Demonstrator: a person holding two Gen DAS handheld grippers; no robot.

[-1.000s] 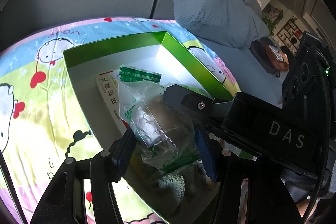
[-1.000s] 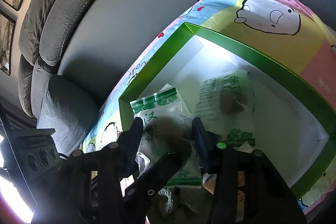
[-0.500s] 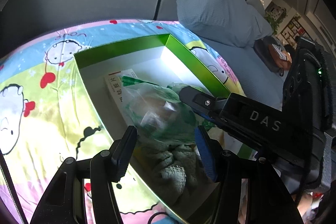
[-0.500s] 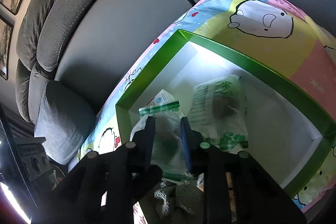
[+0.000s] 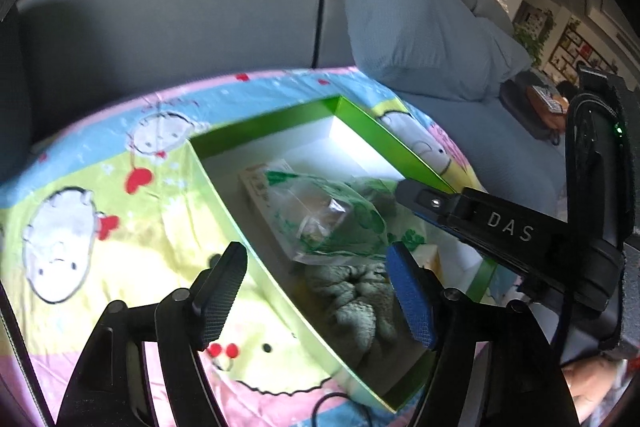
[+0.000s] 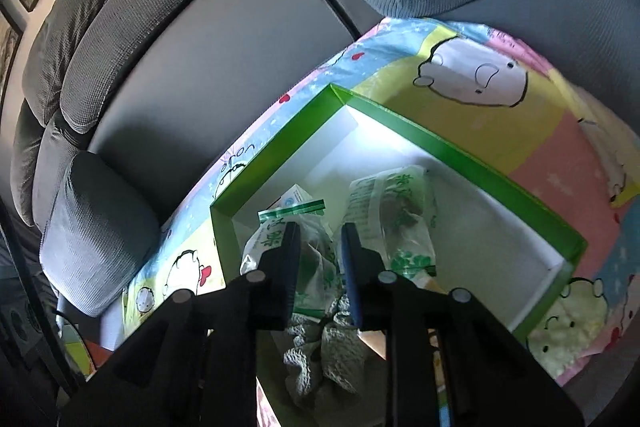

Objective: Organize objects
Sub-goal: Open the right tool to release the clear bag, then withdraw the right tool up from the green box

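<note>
A green box with a white inside (image 5: 280,123) (image 6: 460,151) sits on a cartoon blanket. In it lie a clear plastic bag with green print (image 5: 320,215) (image 6: 268,239), a second printed bag (image 6: 400,211), a flat white carton (image 5: 256,183) and a crumpled grey-green cloth (image 5: 352,303) (image 6: 324,351). My left gripper (image 5: 316,251) hovers above the box's near end, its jaws opening, wide apart and touching nothing. My right gripper (image 6: 318,231) (image 5: 404,187) reaches in from the right, shut on the first bag's plastic.
The blanket (image 5: 120,227) covers a grey sofa seat, with the backrest behind and a blue-grey cushion (image 5: 420,27) to the right. A thin dark cable (image 5: 332,399) lies by the box's near corner. A hand (image 5: 592,379) shows at lower right.
My left gripper let go of the plastic bag, spread its jaws and drew back upward. My right gripper's jaws closed on the bag and rose slightly.
</note>
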